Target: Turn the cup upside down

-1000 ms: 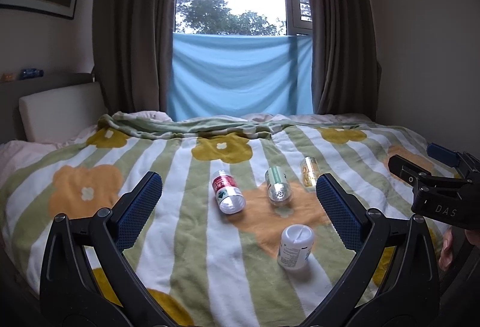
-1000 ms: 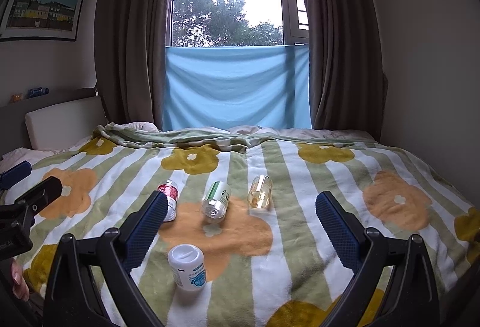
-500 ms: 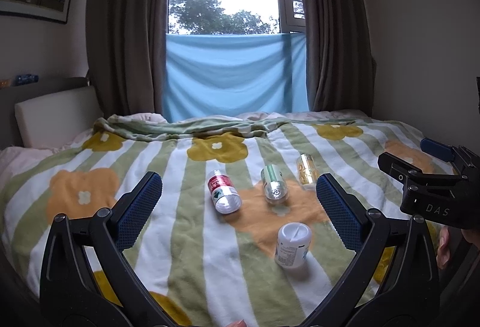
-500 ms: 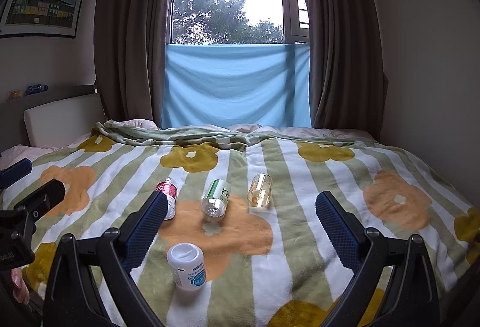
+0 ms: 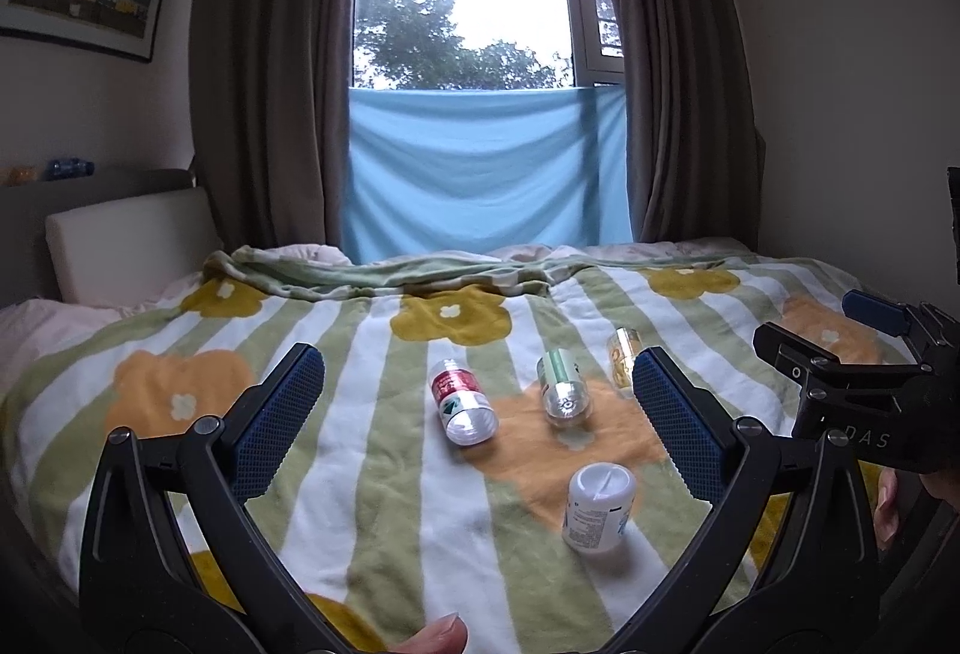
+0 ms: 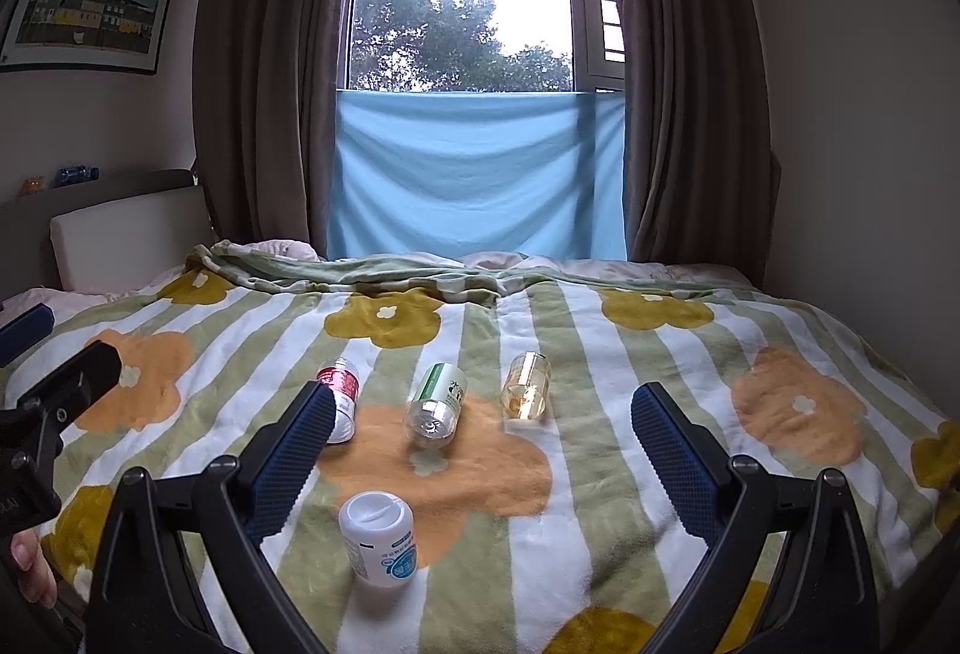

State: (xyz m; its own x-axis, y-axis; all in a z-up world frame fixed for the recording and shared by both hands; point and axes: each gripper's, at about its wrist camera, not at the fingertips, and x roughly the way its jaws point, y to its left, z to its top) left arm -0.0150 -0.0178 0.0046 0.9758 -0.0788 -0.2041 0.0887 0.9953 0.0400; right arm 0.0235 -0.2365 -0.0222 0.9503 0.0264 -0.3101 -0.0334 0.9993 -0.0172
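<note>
White "DAS" lettering marks the right gripper (image 5: 864, 348) body. Both grippers, left (image 5: 477, 417) included, gape wide, holding nothing. Clear cup (image 6: 526, 386) lies sideways on blanket (image 6: 600, 474) beside bottles, labels unreadable.

Two hand-held black grippers with blue-padded fingers

The left gripper (image 5: 477, 402) has a glossy black plastic frame whose two arms curve up to fingers (image 5: 279, 414) faced with dark blue, finely dotted pads; round silver screws sit at the joints. The right gripper (image 6: 483, 438) is built alike, with the same blue textured pads (image 6: 672, 450) and silver screw heads on black arms. Seen from the left wrist camera, its black body carries pale "DAS" lettering and small screws. A bare fingertip (image 5: 435, 639) shows at the lower edge there.
</note>
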